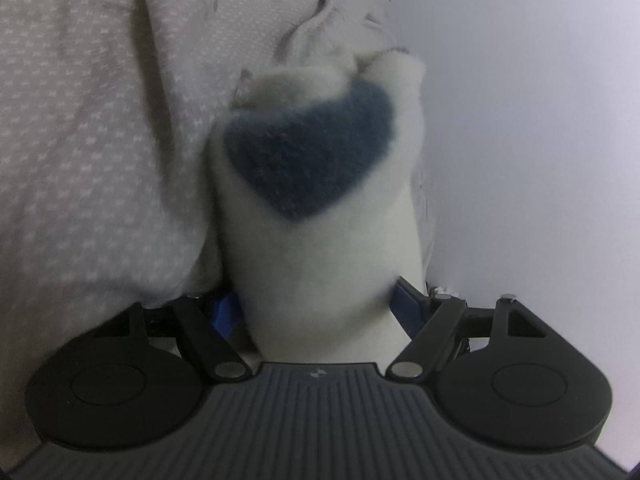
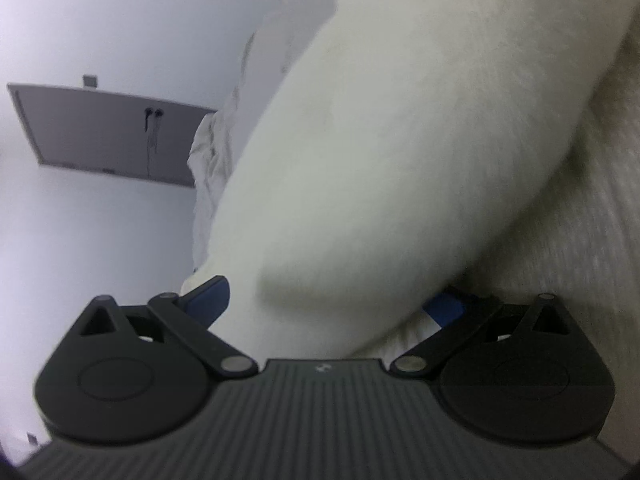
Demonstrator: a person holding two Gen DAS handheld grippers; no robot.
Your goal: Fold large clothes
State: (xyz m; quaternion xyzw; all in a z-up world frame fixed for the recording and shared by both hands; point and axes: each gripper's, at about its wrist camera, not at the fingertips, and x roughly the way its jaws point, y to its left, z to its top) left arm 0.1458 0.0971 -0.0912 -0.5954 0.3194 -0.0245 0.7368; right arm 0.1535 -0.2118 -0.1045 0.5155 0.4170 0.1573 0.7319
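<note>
A thick white fleece garment (image 1: 320,264) with a dark blue heart patch (image 1: 308,148) stands bunched up in the left wrist view. My left gripper (image 1: 318,300) is shut on it. Its blue fingers (image 1: 226,310) squeeze the bundle, which is narrower there than above. In the right wrist view a broad fold of the same white fleece (image 2: 380,140) runs from the top down between the blue fingers (image 2: 210,298). My right gripper (image 2: 326,300) stands wide open around it, and the fleece hides most of the far finger.
A pale bedspread (image 1: 80,140) with a small repeating pattern fills the left; crumpled grey bedding (image 1: 340,20) lies beyond the garment. A white wall (image 1: 520,160) is close on the right. The right wrist view shows a wall panel (image 2: 108,136) with hanging cables, and bed cover (image 2: 560,240).
</note>
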